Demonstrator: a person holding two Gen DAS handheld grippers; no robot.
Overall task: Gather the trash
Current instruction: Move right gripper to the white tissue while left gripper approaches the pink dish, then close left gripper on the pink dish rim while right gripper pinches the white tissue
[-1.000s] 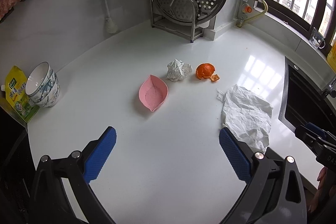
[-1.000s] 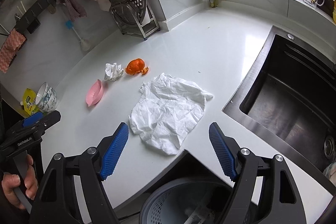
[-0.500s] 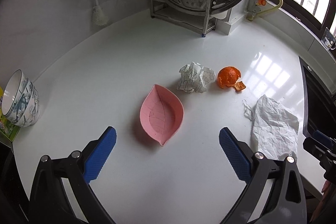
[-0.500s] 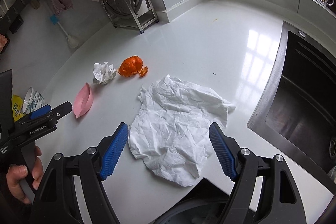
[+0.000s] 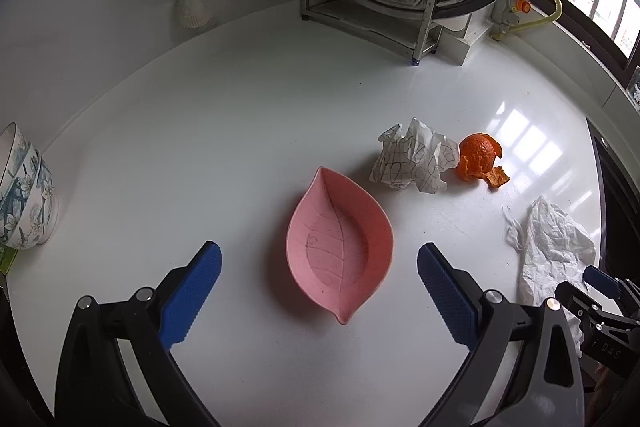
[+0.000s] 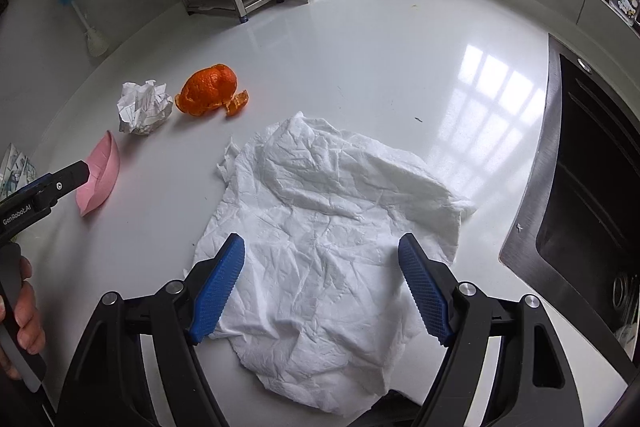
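Right wrist view: the right gripper (image 6: 321, 281) has its jaws spread wide with nothing pinched, poised over the near half of a crumpled white paper towel (image 6: 336, 239) that lies flat on the white counter (image 6: 360, 47). Because the sheet is thin and spread out, the pads (image 6: 218, 281) may slide over it or nip only one fold, so that the towel drags or tears instead of bunching. Its near edge overhangs the counter's front, so a push could send it off. Left wrist view shows the left gripper (image 5: 318, 289), jaws likewise open and empty, straddling a pink leaf-shaped dish (image 5: 340, 247); closing on its sloped rim could squirt or tip it. Beyond lie a crumpled paper ball (image 5: 414, 163) and orange peel (image 5: 478, 159) touching each other; loose peel pieces may be left behind.
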